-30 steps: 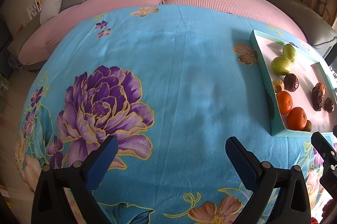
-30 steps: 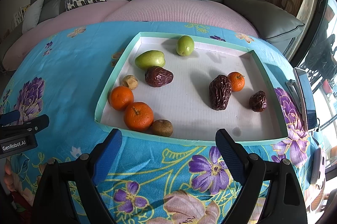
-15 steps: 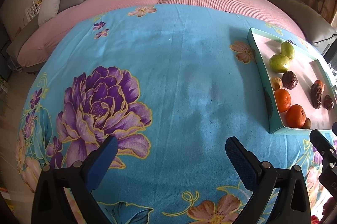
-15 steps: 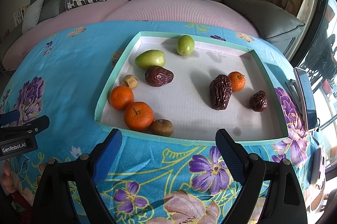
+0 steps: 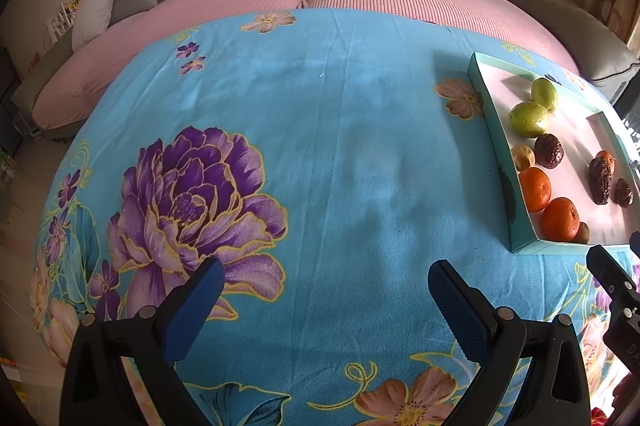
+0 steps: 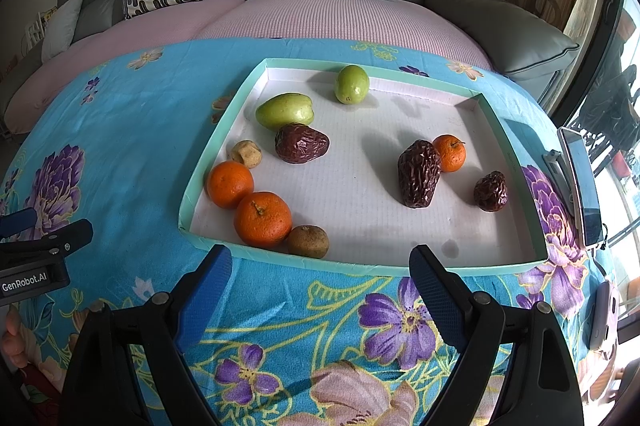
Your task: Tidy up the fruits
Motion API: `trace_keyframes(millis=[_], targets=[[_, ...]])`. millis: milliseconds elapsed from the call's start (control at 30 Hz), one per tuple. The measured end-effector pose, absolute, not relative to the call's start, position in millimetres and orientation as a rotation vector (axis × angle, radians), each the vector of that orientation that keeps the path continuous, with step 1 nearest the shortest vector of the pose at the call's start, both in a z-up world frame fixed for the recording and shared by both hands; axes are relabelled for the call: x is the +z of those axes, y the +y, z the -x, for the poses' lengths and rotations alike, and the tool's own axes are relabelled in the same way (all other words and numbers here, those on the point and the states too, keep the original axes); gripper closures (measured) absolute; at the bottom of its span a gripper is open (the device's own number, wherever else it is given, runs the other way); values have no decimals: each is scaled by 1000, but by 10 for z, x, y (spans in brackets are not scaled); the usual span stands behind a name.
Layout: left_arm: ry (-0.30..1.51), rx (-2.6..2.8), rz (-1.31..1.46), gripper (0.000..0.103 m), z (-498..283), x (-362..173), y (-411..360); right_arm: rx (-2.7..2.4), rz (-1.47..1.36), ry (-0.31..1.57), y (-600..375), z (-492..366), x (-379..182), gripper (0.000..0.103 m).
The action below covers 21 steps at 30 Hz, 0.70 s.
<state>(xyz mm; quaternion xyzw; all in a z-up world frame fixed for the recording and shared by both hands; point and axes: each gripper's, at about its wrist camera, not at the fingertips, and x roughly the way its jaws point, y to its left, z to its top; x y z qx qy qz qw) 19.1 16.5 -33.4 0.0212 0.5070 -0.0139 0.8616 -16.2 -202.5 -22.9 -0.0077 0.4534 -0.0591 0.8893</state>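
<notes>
A shallow teal-rimmed tray (image 6: 224, 129) (image 5: 496, 145) lies on the blue floral cloth and holds several fruits. Two large oranges (image 6: 262, 218) and a brown kiwi-like fruit (image 6: 308, 241) sit at its near left corner. Two green fruits (image 6: 285, 110), a small orange (image 6: 450, 152) and three dark wrinkled dates (image 6: 418, 173) lie further in. My right gripper (image 6: 320, 278) is open just in front of the tray's near rim, holding nothing. My left gripper (image 5: 326, 290) is open over bare cloth, left of the tray, holding nothing.
A phone (image 6: 582, 185) and a small white device (image 6: 604, 318) lie on the cloth right of the tray. A grey sofa with pink covers (image 6: 340, 13) and cushions curves behind the table. The left gripper's body (image 6: 36, 258) shows at the right wrist view's left edge.
The left wrist view has shifted slightly, so the tray sits a little further left and lower. The right gripper and the fruits have not moved.
</notes>
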Motion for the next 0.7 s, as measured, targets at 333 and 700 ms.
trace_keyframes(millis=[333,700], targets=[[1066,-21,-46,0,-188,-337,167,-123,17,943,-2022,159,-228,12],[1070,-14,-45,0,-194,-347,174,-125,15,945,-2027,159,-234,12]])
